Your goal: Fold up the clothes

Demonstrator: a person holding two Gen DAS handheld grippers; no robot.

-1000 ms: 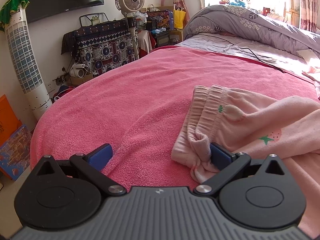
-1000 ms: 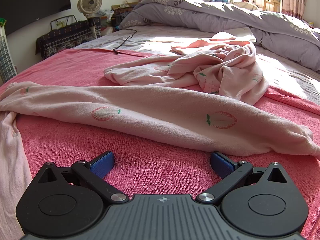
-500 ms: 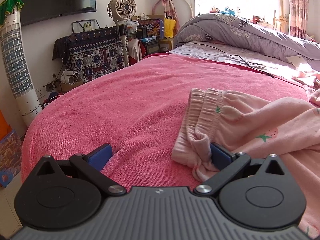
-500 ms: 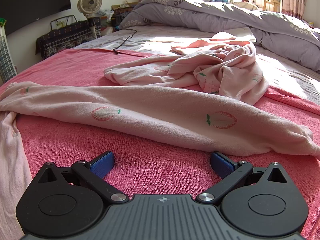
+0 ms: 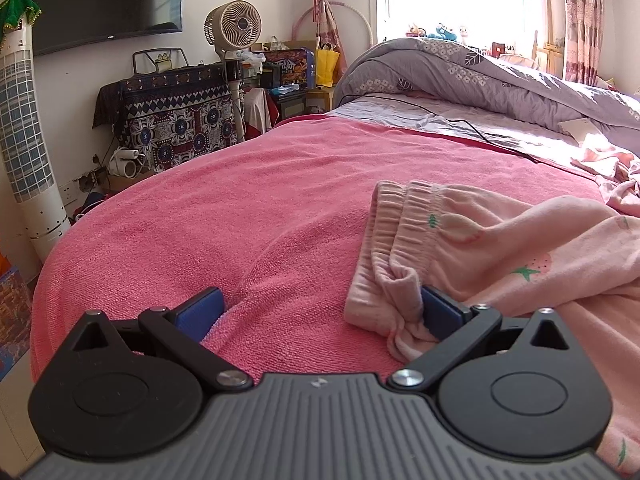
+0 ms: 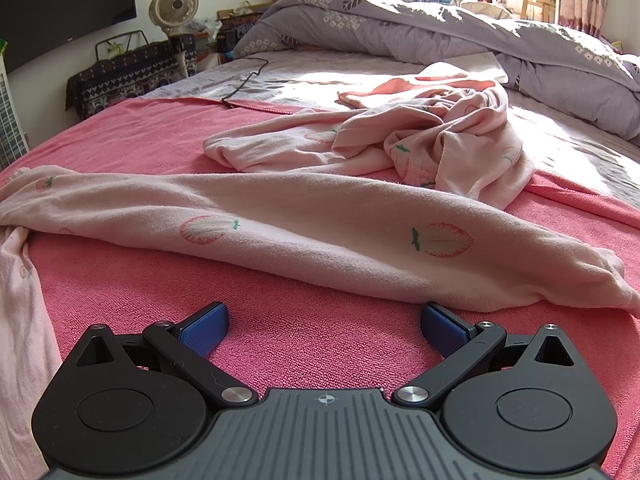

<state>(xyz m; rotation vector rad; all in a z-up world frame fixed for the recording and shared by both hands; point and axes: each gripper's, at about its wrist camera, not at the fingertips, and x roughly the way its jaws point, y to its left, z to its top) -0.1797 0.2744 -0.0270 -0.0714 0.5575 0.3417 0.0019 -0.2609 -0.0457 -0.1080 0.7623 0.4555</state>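
Pale pink pyjama trousers (image 5: 500,248) with strawberry prints lie on the pink towel (image 5: 260,200) that covers the bed. My left gripper (image 5: 320,312) is open at the near corner of the elastic waistband (image 5: 400,220); its right pad touches the bunched cloth. In the right wrist view one trouser leg (image 6: 320,236) stretches across the towel (image 6: 320,340). My right gripper (image 6: 324,328) stands open just in front of that leg, with only towel between its pads. A crumpled pink top (image 6: 420,136) lies behind the leg.
A grey quilt (image 5: 480,68) is heaped at the far side of the bed, with a black cable (image 6: 248,80) on the sheet. Past the bed's left edge stand a fan (image 5: 234,28), a patterned covered shelf (image 5: 176,116) and a tall white tower (image 5: 24,120).
The left wrist view has swung a little, so the room and waistband shifted slightly in frame. The right gripper and the trouser leg have not moved.
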